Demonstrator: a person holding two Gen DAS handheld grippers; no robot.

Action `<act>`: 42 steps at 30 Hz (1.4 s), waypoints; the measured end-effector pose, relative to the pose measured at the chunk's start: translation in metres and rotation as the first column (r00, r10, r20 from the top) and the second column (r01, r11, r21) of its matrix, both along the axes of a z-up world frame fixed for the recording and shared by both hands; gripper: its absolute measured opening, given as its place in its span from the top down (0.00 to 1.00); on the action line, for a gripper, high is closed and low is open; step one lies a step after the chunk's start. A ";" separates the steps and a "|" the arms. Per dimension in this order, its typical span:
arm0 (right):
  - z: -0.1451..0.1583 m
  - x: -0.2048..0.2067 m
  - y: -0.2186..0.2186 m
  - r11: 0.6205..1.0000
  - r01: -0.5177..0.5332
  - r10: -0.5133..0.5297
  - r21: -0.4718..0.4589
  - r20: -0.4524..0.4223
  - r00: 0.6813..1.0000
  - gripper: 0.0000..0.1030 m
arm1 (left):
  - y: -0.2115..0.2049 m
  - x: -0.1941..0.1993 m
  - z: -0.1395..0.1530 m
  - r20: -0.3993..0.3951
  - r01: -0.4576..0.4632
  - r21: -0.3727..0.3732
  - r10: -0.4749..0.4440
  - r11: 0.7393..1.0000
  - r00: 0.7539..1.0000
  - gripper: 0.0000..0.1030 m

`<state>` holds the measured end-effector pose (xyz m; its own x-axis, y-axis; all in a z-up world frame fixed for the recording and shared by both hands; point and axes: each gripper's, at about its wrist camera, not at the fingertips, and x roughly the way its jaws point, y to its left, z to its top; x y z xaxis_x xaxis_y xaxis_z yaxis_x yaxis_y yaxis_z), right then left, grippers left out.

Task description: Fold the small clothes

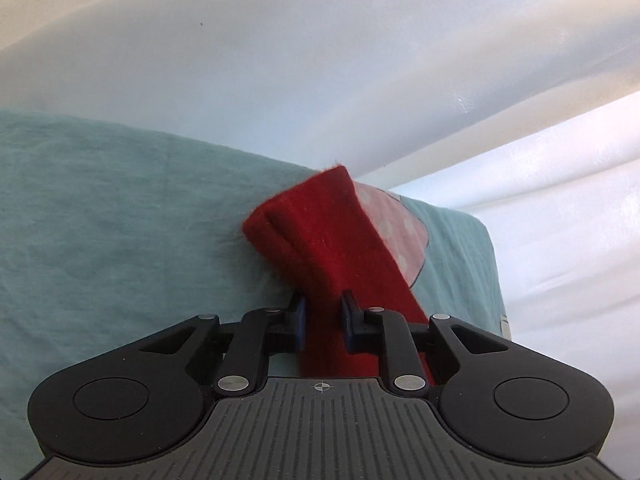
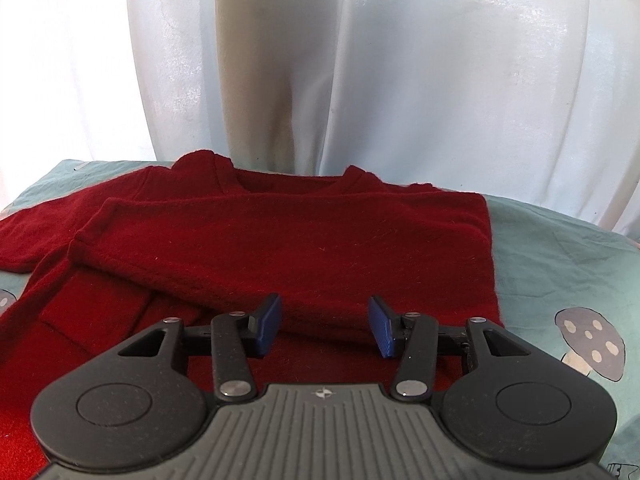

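Sweater (image 2: 280, 240), deep red and fuzzy, was where all the action sat, spread across the teal sheet (image 2: 560, 248) with its neckline toward the white curtain (image 2: 440, 80).

Over on the left gripper (image 1: 324, 316), the blue pads (image 1: 347, 320) were clamped down on a red strip of that knit, the cloth pinched tight between them and running out past the tips. And what a sight beyond: the red sleeve (image 1: 332, 232) stretched away from the jaws, its cuffed end doubled over and lying near the far edge of the bed. It lay partly across a pink spotted mushroom print (image 1: 400, 224) on the sheet.

The right gripper (image 2: 325, 326) told another story. Its jaws stood apart, nothing pressed between the blue fingers (image 2: 269, 320), hovering just over the lower part of the garment. Red wool showed in the gap, but whether the tips touched it, I could not tell. Ahead of it, the body of the garment lay with one side folded in over the middle, a thick rolled edge crossing from left to right. To the left, more red fabric sprawled out flat toward the sheet's edge.

Off to the right, a grey spotted mushroom (image 2: 588, 340) was printed on the bare sheet, well clear of the wool.
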<state>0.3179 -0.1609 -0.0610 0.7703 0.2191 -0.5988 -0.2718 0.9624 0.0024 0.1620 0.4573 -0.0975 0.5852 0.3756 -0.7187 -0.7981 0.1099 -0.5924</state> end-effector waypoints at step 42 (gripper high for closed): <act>-0.023 0.097 0.052 0.852 -0.155 0.319 0.500 -0.261 0.911 0.52 | -0.305 0.102 0.026 -0.455 0.788 0.302 -0.645 0.536 0.614 0.25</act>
<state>0.4146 -0.1086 -0.0839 0.4392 0.6812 -0.5857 -0.3958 0.7320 0.5545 0.2641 0.1528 -0.0713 0.6199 0.2151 -0.7546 -0.4323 0.8962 -0.0997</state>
